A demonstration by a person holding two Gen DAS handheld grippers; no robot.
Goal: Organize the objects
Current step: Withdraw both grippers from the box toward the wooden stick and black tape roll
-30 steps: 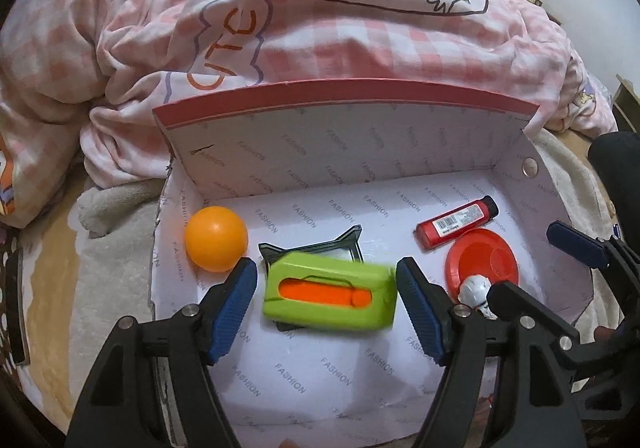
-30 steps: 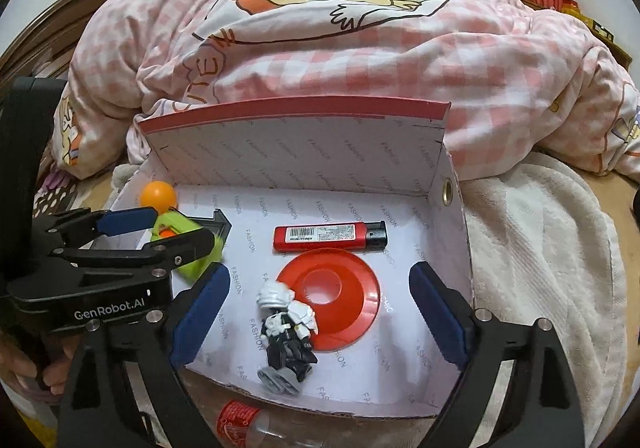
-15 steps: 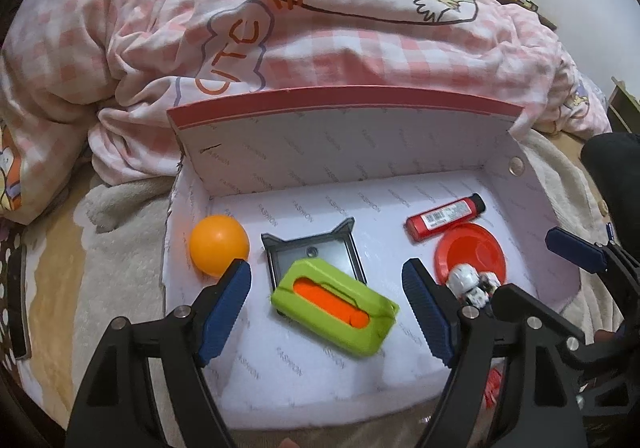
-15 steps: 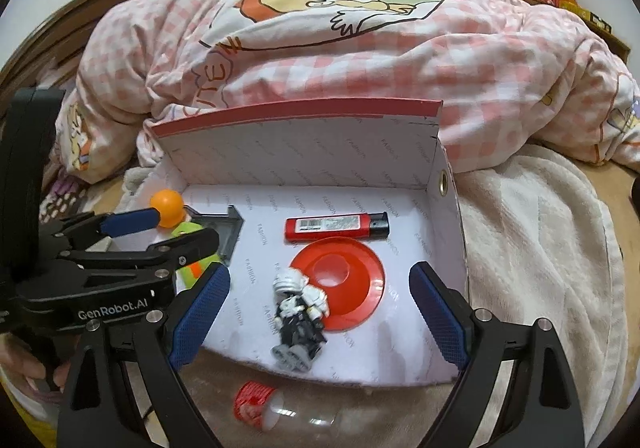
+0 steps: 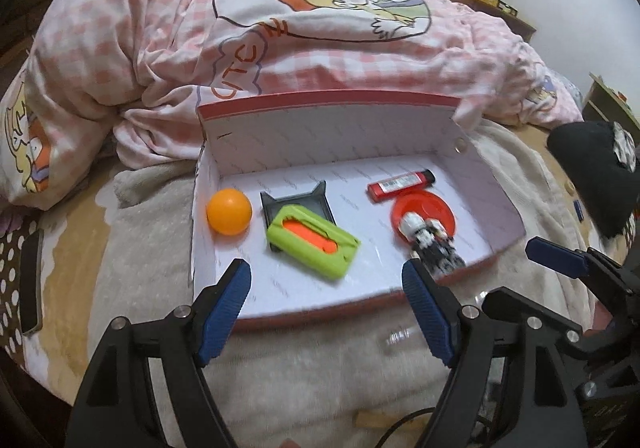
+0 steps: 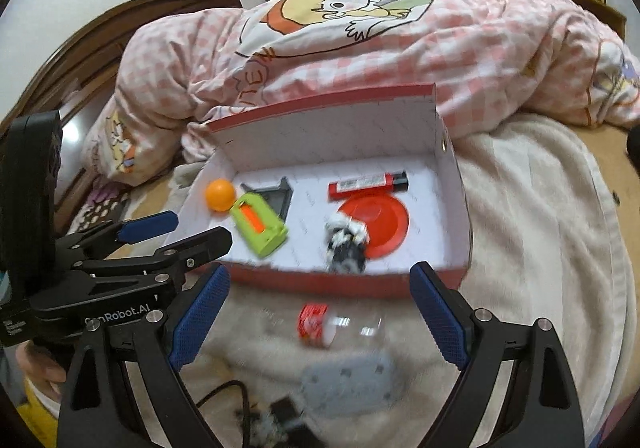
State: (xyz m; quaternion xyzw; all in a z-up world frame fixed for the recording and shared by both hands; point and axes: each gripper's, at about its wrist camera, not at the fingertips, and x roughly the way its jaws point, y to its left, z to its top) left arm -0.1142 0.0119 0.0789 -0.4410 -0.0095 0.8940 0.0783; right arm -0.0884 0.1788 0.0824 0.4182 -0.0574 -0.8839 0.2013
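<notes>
A red-rimmed white box (image 5: 328, 109) (image 6: 450, 163) lies open on the bed. Inside are an orange ball (image 5: 229, 211) (image 6: 220, 194), a green case with an orange slot (image 5: 314, 242) (image 6: 259, 226) resting on a dark tray (image 5: 298, 199), a red lighter (image 5: 401, 185) (image 6: 366, 183), a red disc (image 5: 428, 207) (image 6: 380, 224) and a small black-and-white figure (image 5: 430, 244) (image 6: 346, 246). My left gripper (image 5: 326, 314) is open and empty in front of the box. My right gripper (image 6: 320, 316) is open and empty, above a clear bottle with a red cap (image 6: 336, 326).
A pink checked quilt (image 5: 320, 31) is heaped behind the box. A cream fleece blanket (image 6: 532, 232) covers the bed around it. A grey power strip (image 6: 348, 380) and a black cable (image 6: 236, 396) lie near the bottle. A black garment (image 5: 596, 175) is at the right.
Both grippers have pulled back out of the box toward the near side. The green case, between the left fingers before, now lies free in the box. The bottle has come into view.
</notes>
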